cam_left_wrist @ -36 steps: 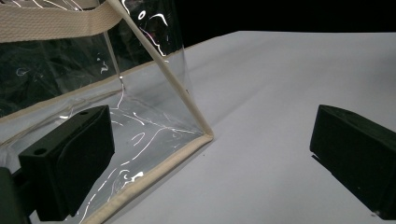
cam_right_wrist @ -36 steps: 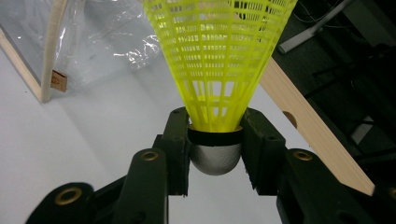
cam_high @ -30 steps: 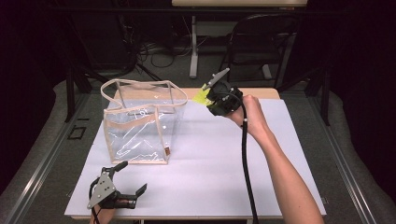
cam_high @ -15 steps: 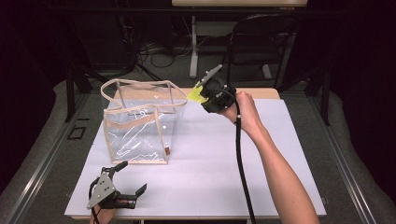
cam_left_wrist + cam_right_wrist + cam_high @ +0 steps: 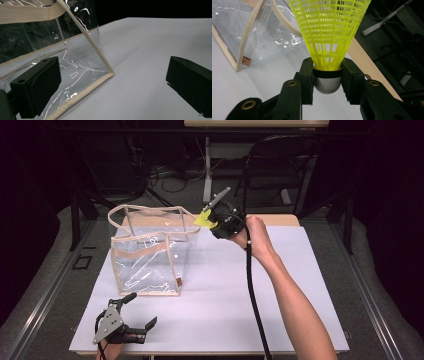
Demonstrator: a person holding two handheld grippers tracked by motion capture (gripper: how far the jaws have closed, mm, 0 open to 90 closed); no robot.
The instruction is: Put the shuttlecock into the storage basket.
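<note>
The right gripper (image 5: 327, 83) clamps the silver cork base of a yellow plastic mesh shuttlecock (image 5: 329, 32), holding it beside the top right corner of the clear plastic tote bag with beige fabric trim (image 5: 150, 255) on the white table (image 5: 280, 310). Carrying it well means lifting the skirt clear over the rim and handle before letting go inside. The left gripper (image 5: 137, 320) rests with jaws apart and empty near the bag's front corner, ready to steady it.

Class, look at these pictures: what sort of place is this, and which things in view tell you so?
Probably a lab or recording studio: a white table against dark surroundings, loose cables on the floor behind it, and a folding chair by a desk leg.
</note>
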